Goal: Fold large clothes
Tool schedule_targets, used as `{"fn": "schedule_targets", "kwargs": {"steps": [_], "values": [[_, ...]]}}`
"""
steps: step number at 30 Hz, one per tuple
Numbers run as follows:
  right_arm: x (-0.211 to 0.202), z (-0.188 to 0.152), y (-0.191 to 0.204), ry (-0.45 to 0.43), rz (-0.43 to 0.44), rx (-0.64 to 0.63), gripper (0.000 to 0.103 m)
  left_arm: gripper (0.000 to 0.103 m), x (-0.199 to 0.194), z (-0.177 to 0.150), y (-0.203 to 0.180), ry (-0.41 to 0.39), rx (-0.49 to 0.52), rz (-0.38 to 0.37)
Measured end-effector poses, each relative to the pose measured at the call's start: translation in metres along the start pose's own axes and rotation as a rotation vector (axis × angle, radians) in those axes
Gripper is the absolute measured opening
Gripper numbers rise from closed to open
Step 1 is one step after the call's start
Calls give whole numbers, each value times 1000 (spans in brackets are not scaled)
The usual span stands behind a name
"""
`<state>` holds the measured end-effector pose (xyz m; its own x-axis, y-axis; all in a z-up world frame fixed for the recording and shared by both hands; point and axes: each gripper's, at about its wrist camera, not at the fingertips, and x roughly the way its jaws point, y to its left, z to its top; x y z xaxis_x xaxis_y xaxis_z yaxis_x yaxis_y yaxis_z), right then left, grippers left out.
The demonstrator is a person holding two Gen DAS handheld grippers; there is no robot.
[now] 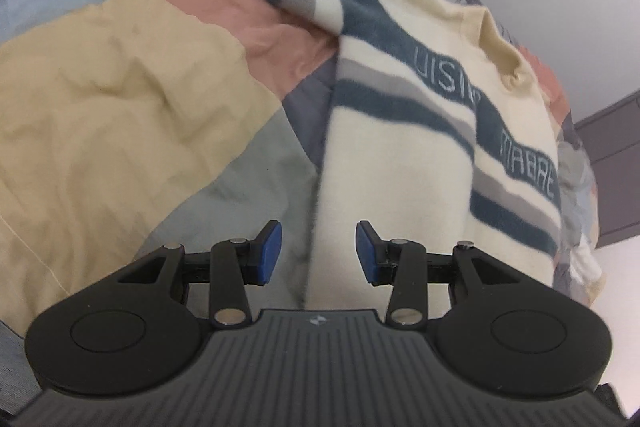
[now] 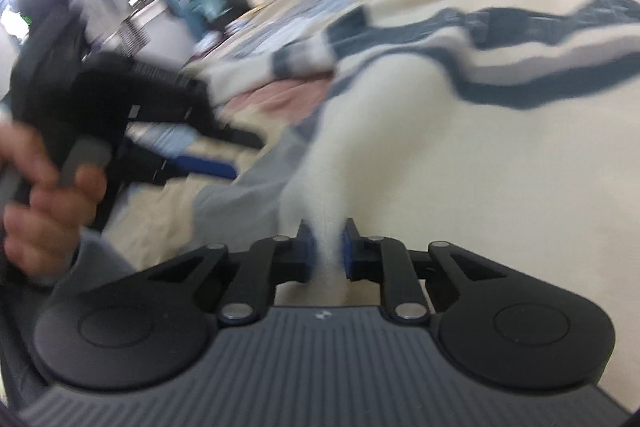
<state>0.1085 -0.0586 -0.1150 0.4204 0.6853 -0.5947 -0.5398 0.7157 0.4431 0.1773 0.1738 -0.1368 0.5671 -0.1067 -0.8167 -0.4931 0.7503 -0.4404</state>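
Fuzzy cream knit sweater point(image 1: 400, 155) with navy and grey stripes lies flat on rumpled pastel patchwork quilt point(image 1: 120, 99).
Left wrist: left gripper point(image 1: 319, 253) released, blue pads apart over the sweater's side edge. Right wrist, blurred: right gripper point(image 2: 327, 251) clenched on a bunched sweater fold.

cream sweater point(image 1: 400, 155), navy-grey stripes, spread on bed

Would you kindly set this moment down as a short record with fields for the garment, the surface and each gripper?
garment: cream sweater with dark blue and grey stripes, lying spread out, one sleeve stretched to the side
surface: patchwork quilt, wrinkled
left gripper: open, above the sweater's side edge, holding nothing
right gripper: shut on a pinch of the sweater's cream fabric
view quality: right wrist view blurred
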Motion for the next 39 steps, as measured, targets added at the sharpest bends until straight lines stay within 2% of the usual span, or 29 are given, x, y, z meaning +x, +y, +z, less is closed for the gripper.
{"fn": "schedule_targets", "kwargs": {"steps": [3,8,10,12,18,22,23,26,27,29,32,34,36,39], "values": [[-10,-1,-20,-24,-43,98,16,47,-1,-4,-9,-31,41,-30],[-14,-6,-48,-29,-137,214,16,47,18,-18,-23,65,42,-92],[-13,-7,-49,-27,-152,224,16,47,25,-26,-28,88,47,-109],[-12,-8,-47,-28,-160,210,16,47,32,-33,-33,101,49,-97],[-14,-9,-51,-29,-152,230,16,47,43,-48,-29,105,-28,-22],[-14,-7,-54,-32,-136,258,16,46,47,-53,-30,117,-47,-27],[-14,-7,-54,-33,-130,265,16,42,48,-54,-32,121,-38,-33],[-17,-7,-53,-44,-106,258,18,15,45,-56,-40,91,1,-41],[-18,-6,-52,-49,-95,253,18,11,42,-56,-41,75,8,-46],[-21,-7,-50,-54,-72,248,19,9,32,-55,-43,49,26,-68],[-24,-4,-41,-62,-54,214,36,8,6,-49,-45,7,102,-102],[-30,-4,-32,-86,-23,165,59,8,-15,-48,-44,-37,145,-104],[-34,-4,-22,-109,22,116,64,8,-32,-44,-39,-60,149,-103],[-38,-4,-10,-125,52,58,64,8,-52,-33,-26,-89,142,-73]]}}
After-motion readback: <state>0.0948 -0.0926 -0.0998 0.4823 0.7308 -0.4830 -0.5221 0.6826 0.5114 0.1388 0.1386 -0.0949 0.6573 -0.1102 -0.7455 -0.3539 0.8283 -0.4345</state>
